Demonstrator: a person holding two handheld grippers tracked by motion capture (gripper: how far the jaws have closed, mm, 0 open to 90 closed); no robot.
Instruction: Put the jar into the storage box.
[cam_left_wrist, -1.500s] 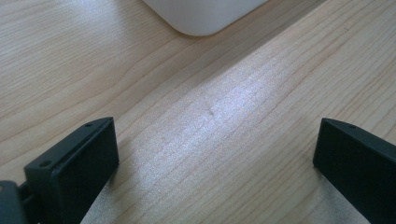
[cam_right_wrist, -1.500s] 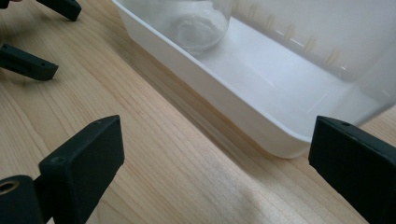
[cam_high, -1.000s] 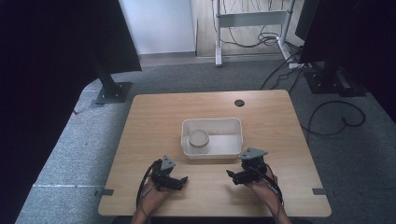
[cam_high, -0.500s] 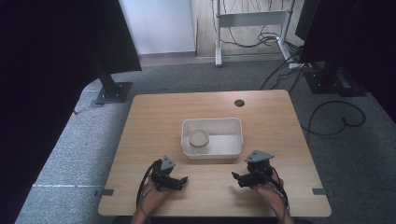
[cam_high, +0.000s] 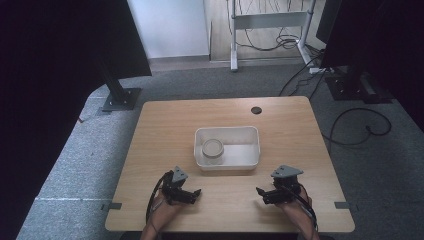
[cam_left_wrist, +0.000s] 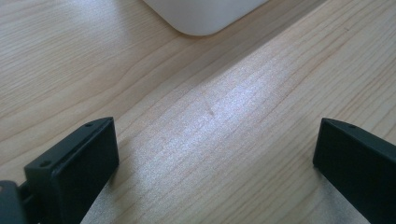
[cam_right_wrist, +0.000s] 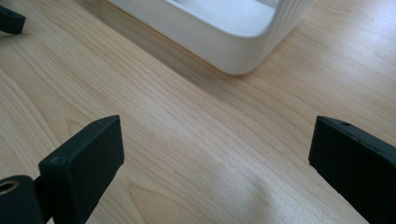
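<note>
RISK: either tool could nudge the white tray if swung inward, being near its front corners | LEFT: left gripper low over table, jaws wide apart, empty | CENTRE: round container sits in tray's left end | RIGHT: right gripper low, jaws apart, empty.

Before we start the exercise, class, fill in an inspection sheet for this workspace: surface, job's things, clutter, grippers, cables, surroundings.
Surface: wooden table, with a dark round hole near its far edge.
Job's things: white tray at mid-table; a round beige container stands in its left part.
Clutter: nothing seen.
Grippers: left gripper and right gripper near the table's front edge, both with jaws wide apart and nothing between them.
Cables: black cables on the floor right of the table, more under the white frame.
Surroundings: grey carpet, black stands either side.
</note>
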